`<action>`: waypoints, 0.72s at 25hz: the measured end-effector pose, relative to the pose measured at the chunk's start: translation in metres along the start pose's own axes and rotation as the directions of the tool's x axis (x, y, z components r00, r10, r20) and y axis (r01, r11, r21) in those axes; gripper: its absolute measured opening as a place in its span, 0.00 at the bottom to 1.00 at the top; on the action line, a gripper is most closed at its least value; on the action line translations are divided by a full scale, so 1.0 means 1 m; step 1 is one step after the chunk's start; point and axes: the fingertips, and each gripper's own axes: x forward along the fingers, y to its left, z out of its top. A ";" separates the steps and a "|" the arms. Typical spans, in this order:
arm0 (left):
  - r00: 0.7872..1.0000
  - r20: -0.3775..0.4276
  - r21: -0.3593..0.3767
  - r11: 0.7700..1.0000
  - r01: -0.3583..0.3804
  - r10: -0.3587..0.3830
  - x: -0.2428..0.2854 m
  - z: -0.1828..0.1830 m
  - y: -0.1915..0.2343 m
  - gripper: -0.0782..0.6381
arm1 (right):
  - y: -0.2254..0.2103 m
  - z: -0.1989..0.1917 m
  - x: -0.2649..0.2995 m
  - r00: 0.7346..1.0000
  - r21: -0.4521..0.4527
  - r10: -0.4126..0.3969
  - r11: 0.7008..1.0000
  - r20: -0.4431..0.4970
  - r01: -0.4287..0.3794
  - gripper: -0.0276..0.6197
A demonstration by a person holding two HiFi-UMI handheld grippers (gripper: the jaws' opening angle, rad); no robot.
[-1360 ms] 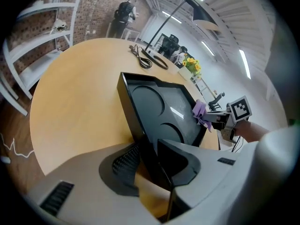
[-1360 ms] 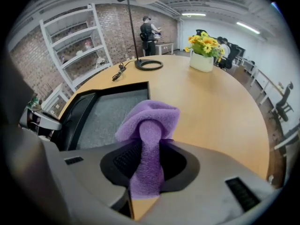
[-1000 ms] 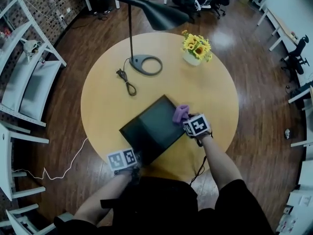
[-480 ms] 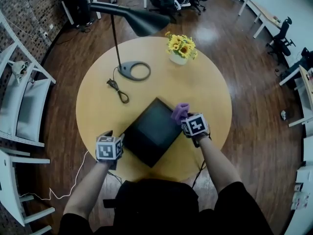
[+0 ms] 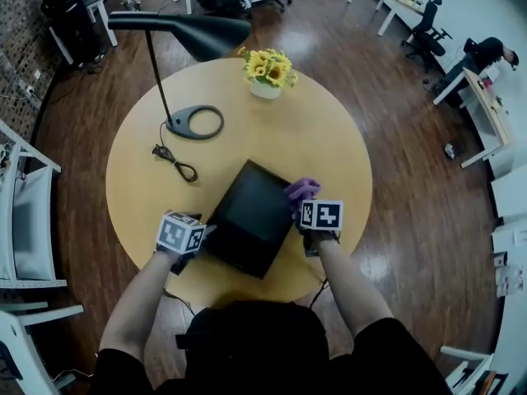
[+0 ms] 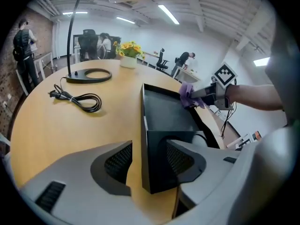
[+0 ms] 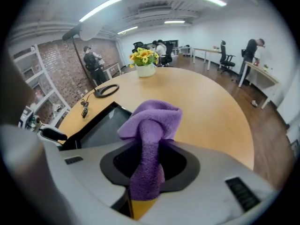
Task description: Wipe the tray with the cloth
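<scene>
A black tray (image 5: 247, 220) lies on the round wooden table (image 5: 329, 138), one corner toward me. My left gripper (image 5: 200, 235) is at its left corner. In the left gripper view the jaws (image 6: 149, 159) have just been opening and stand wide, with the tray's corner (image 6: 166, 111) between them; the left pad is clear of the wall. My right gripper (image 5: 303, 202) hovers at the tray's right edge, shut on a purple cloth (image 5: 301, 189). The cloth (image 7: 152, 121) bunches above the right gripper's jaws (image 7: 147, 161), beside the tray (image 7: 101, 128). From the left gripper view the cloth (image 6: 187, 93) shows over the far rim.
A black desk lamp stands at the table's back left, with a ring base (image 5: 195, 123), a shade (image 5: 185, 31) and a coiled cord (image 5: 174, 163). A pot of yellow flowers (image 5: 265, 71) sits at the far edge. White racks (image 5: 25, 212) stand on the floor at left.
My left gripper has left the tray's near corner, swung out to the left and rolled, and now straddles the left corner. The right gripper with the cloth stays at the right edge.
</scene>
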 end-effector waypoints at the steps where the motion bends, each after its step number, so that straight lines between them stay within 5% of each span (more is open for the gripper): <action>1: 1.000 0.002 0.003 1.000 0.019 -0.019 0.003 0.002 0.000 0.43 | 0.000 -0.004 -0.003 1.000 0.026 -0.023 0.999 0.016 0.023 0.22; 5: 0.995 -0.060 0.025 0.996 0.083 -0.082 0.013 -0.002 -0.006 0.43 | 0.009 -0.029 0.003 1.000 0.139 0.018 0.990 -0.005 -0.017 0.23; 11: 0.991 -0.068 0.000 0.994 0.113 -0.113 0.015 -0.018 -0.016 0.42 | 0.002 -0.014 0.013 0.998 0.126 0.011 0.992 -0.068 -0.003 0.45; 18: 0.987 -0.094 -0.026 0.991 0.129 -0.131 0.011 -0.039 -0.034 0.36 | -0.016 0.005 0.032 0.996 0.039 -0.070 0.997 -0.064 0.072 0.29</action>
